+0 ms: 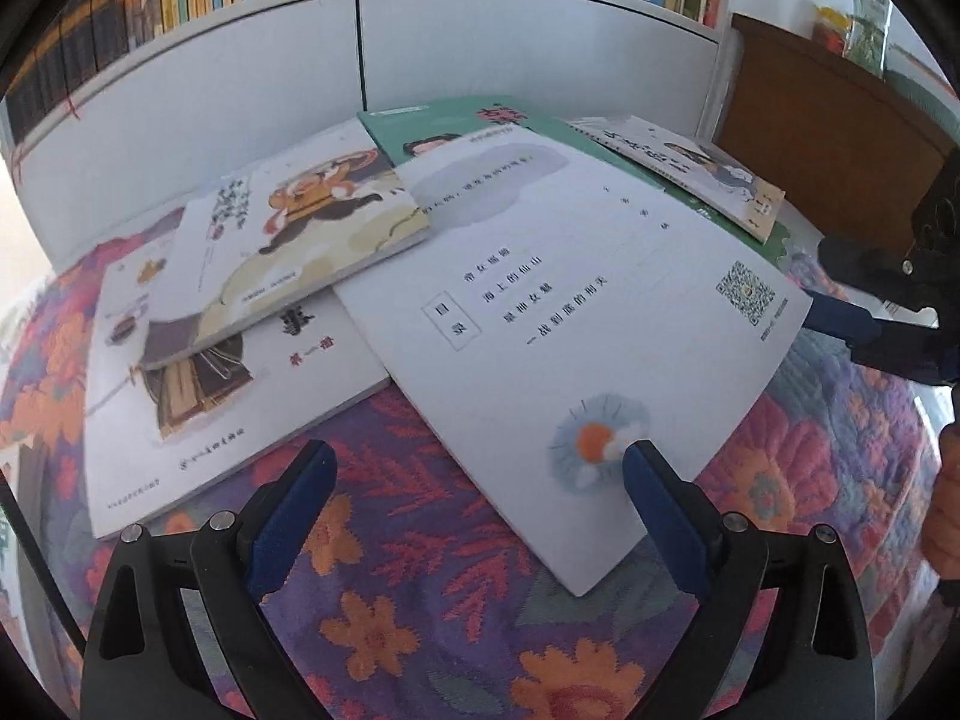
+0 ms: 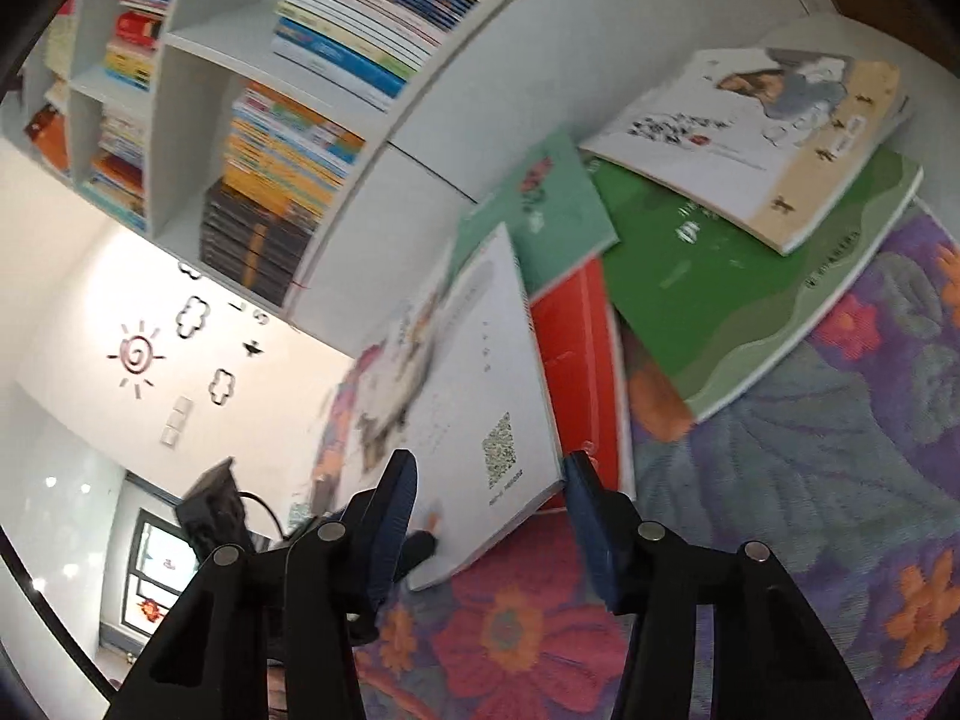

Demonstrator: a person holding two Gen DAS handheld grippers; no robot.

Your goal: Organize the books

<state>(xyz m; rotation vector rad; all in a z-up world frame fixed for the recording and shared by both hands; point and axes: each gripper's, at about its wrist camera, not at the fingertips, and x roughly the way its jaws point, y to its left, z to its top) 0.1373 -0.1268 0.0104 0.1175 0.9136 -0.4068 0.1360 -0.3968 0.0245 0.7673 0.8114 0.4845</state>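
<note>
Presently, in the left wrist view, the left tongs (image 1: pixel 477 483) stand wide open and hold nothing; one pad lies over the near corner of the white booklet (image 1: pixel 570 312), the other over bare floral quilt (image 1: pixel 420 570). That booklet lies open-faced on the quilt, its long axis running from the near corner away toward the upper left, partly overlapping the illustrated books (image 1: pixel 240 324) on the left. The right tongs (image 1: pixel 840 315) reach its far right corner from the side. In the right wrist view, the right tongs (image 2: pixel 489 480) are partly open with the booklet's corner (image 2: pixel 498 468) between the pads; contact cannot be confirmed, so no grip is judged. A red book (image 2: pixel 576 360) and green book (image 2: pixel 720 300) lie beyond. The right hand appears better placed for the lift.
</note>
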